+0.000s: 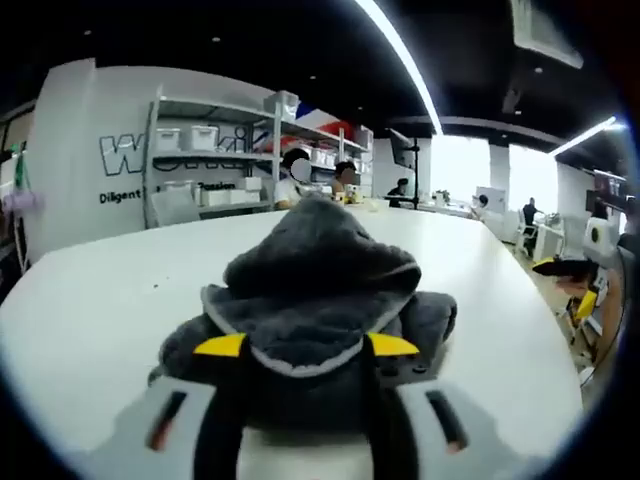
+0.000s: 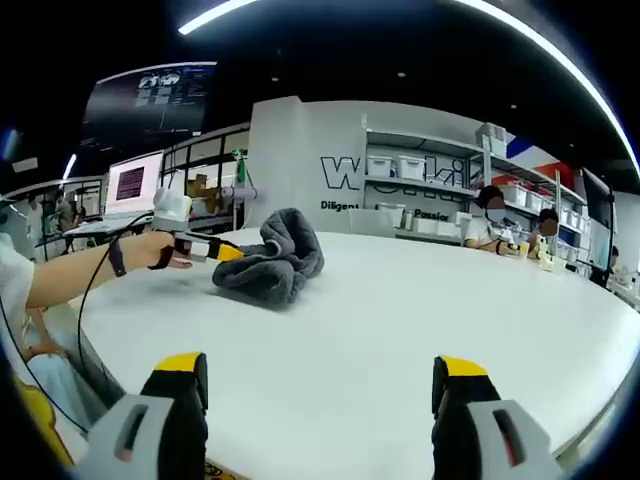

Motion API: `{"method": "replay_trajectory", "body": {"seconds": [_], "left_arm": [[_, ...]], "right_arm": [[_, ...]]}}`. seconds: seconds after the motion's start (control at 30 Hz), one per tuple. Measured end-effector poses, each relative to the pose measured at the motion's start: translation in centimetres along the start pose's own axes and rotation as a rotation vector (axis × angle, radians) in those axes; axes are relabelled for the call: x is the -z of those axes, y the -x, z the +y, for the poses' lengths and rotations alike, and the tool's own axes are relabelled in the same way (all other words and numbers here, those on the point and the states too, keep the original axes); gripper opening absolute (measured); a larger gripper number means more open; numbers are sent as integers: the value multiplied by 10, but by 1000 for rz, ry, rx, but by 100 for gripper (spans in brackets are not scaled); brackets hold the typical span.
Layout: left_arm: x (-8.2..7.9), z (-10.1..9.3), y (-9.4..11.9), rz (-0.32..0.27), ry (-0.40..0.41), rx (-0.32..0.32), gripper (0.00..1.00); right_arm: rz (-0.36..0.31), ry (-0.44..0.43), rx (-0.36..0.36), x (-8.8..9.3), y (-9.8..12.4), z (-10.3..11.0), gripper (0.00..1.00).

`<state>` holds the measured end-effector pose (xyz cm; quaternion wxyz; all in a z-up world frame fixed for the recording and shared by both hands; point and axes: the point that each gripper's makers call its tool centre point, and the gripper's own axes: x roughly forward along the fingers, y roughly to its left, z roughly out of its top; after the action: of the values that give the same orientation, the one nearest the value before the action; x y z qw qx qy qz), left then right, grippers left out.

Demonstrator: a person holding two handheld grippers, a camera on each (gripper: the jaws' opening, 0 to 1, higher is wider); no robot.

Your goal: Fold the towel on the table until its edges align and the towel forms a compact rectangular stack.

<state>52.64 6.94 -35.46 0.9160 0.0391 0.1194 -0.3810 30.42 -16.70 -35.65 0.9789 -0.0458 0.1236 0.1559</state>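
Left gripper view: left gripper (image 1: pixel 305 347) points level across the white tabletop (image 1: pixel 100 290), fingers (image 1: pixel 222 346) w/ yellow tips clamped on the towel (image 1: pixel 320 290). Towel is grey, plush, bunched into a rumpled mound w/ a pale edge seam, resting on the tabletop just ahead of the fingers.

Right gripper view: right gripper (image 2: pixel 322 385) hovers low over smooth bare tabletop, fingers wide apart, nothing between. Towel sits well apart, far left, where a hand (image 2: pixel 150 250) holds the left gripper into it.

Bright ceiling strips, curved fisheye edges
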Motion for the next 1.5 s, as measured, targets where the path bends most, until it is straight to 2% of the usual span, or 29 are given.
{"method": "replay_trajectory", "body": {"seconds": [0.07,0.13,0.2,0.43,0.6,0.77,1.17,1.3,1.5], "left_arm": [[0,0,0,2,10,-3,38],[-2,-2,0,-2,12,0,34],[-5,-3,1,-6,9,0,22],[-4,-8,0,25,-10,1,15],[-4,-11,1,29,-4,2,7],[-9,-14,4,43,20,14,5],[-57,-44,18,-36,150,112,4],[-80,-40,17,-77,207,133,3],[-118,-38,17,-126,200,140,3]], "right_arm": [[1,-1,1,1,0,-1,97],[4,0,7,1,1,-2,97],[4,-3,12,2,2,-4,97],[0,-9,15,2,5,-5,97],[0,-9,17,3,7,-6,97],[-6,-14,23,3,9,-8,96],[-13,-11,19,2,12,-7,96],[-17,-13,18,1,13,-7,96],[-22,-20,29,2,16,-12,96]]}}
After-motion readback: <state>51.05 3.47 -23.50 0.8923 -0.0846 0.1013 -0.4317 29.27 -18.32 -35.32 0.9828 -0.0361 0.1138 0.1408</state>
